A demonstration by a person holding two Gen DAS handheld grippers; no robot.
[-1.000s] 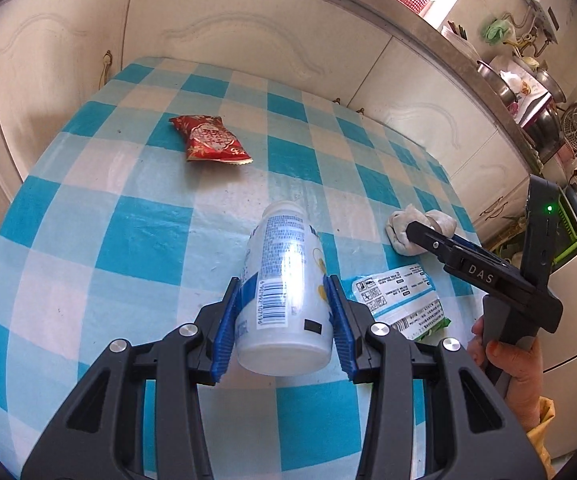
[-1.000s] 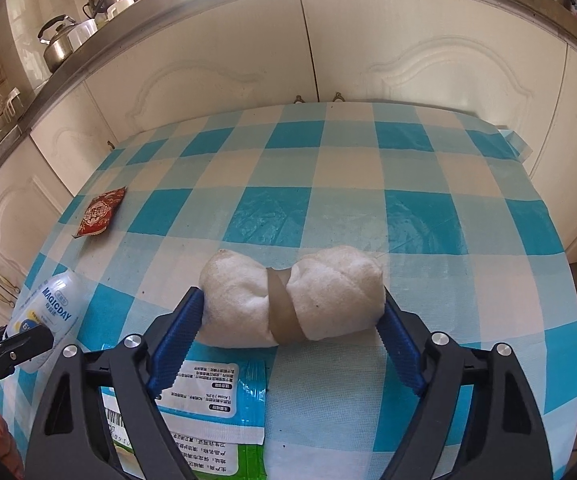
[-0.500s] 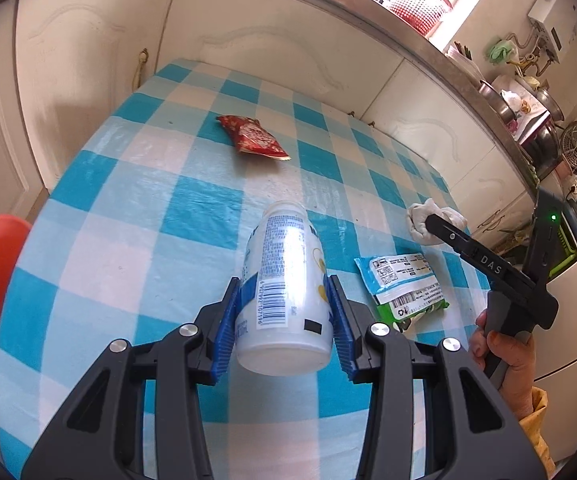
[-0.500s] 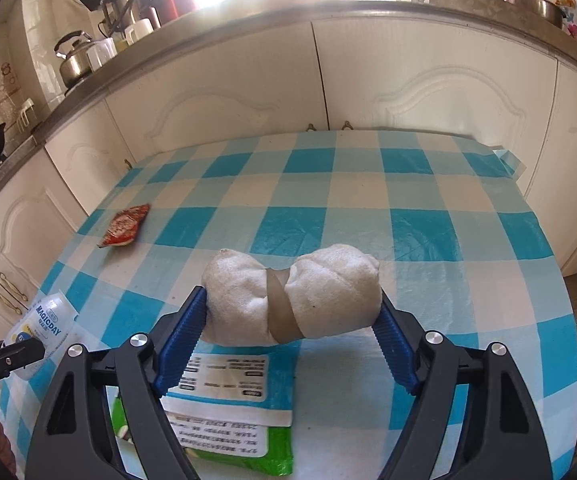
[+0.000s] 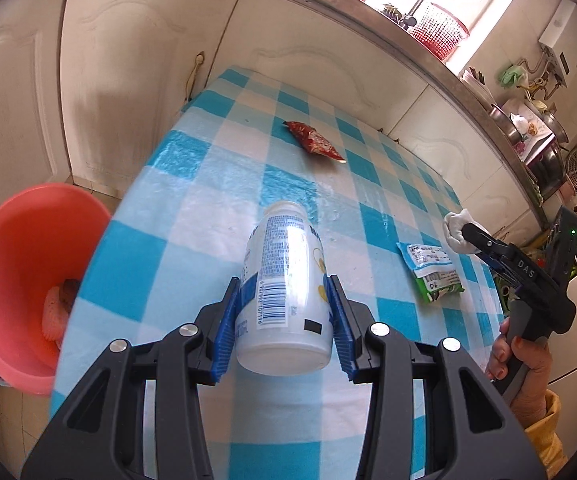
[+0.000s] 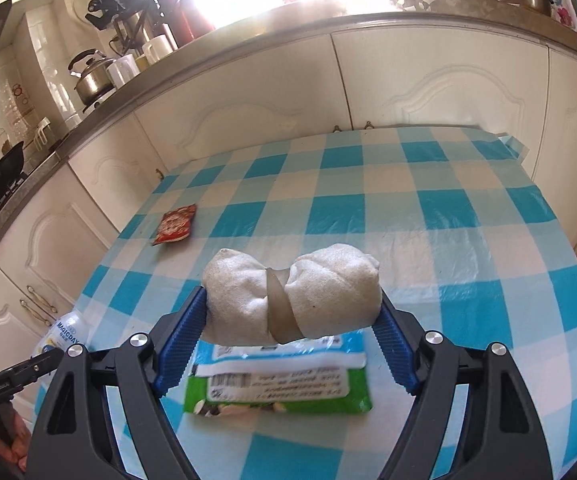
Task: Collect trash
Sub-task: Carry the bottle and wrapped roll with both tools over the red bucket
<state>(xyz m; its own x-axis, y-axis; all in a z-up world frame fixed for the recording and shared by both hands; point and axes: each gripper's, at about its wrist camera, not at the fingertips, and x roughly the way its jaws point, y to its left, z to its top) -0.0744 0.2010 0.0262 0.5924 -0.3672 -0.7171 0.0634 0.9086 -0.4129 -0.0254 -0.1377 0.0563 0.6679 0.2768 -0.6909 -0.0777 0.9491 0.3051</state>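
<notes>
My left gripper (image 5: 284,320) is shut on a white plastic bottle (image 5: 284,284) with a blue label, held above the near left part of the checked table (image 5: 216,184). My right gripper (image 6: 292,332) is shut on a white wad of tissue (image 6: 292,292) bound with a tan band, lifted above the table. That wad (image 5: 457,229) and the right gripper (image 5: 472,236) also show at the right of the left wrist view. A green and white wrapper (image 6: 280,384) lies flat under the wad. A red snack packet (image 5: 314,145) lies farther off.
A red basin (image 5: 20,264) with some scraps inside stands on the floor left of the table. White cabinet doors (image 6: 428,80) line the wall behind, under a counter with pots and a kettle (image 6: 90,80). A hand (image 5: 524,364) holds the right gripper's handle.
Both grippers have risen and pulled back from the table with their loads. The left wrist view has swung left, bringing the red basin into sight. Both grips are unchanged.
</notes>
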